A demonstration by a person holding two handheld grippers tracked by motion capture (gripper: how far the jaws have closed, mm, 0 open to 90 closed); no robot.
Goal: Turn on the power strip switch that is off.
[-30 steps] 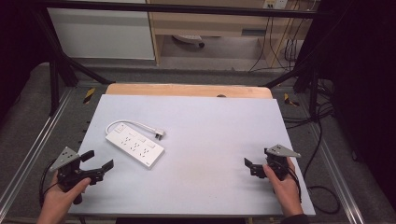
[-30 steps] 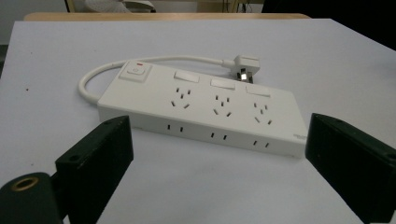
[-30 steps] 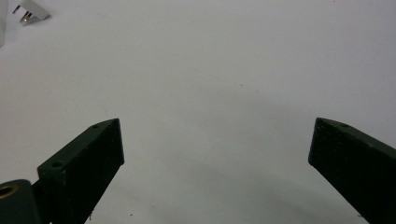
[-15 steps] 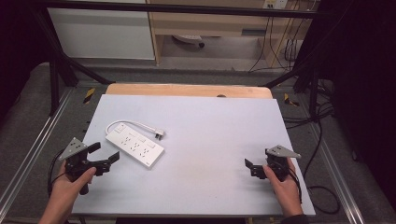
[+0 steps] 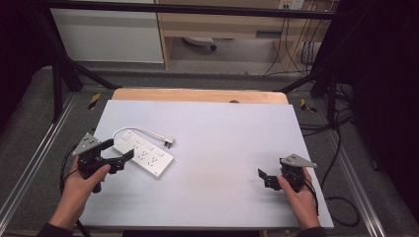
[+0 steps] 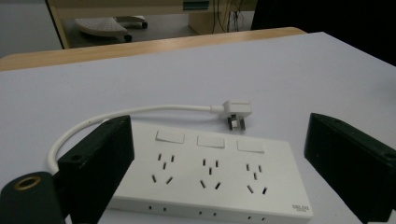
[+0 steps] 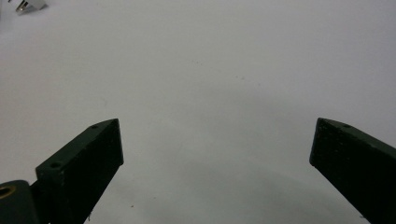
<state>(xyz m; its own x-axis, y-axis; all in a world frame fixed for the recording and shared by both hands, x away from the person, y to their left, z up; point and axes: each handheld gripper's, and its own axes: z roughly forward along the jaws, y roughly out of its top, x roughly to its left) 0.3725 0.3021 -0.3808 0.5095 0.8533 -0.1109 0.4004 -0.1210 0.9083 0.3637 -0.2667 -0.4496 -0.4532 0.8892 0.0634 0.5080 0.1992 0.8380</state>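
- My left gripper point(image 5: 120, 153) hangs at about 8 o'clock on the white table point(image 5: 232, 133), its jaws spread wide and gripping nothing.
- Just ahead of those jaws lies the white power strip point(image 5: 144, 154), flat on the table, its long side running from 10 o'clock toward 4 o'clock in the high view.
- In the left gripper view the power strip point(image 6: 210, 175) sits between my two black jaws, its near left corner hidden behind the left one; whether that jaw touches it I cannot tell.
- The power strip shows three rocker switches in a row and three sets of sockets below them, all face up.
- Its white cord point(image 6: 135, 114) loops out from the strip's far left end and curves round to the plug point(image 6: 236, 114), which lies on the table just beyond the strip at 12 o'clock from my jaws.
- My right gripper point(image 5: 266, 177) rests at about 4 o'clock on the table, well apart from the power strip.
- In the right gripper view its jaws stand wide apart over bare white surface point(image 7: 210, 84), holding nothing; the plug point(image 7: 29, 4) peeps in at 11 o'clock.
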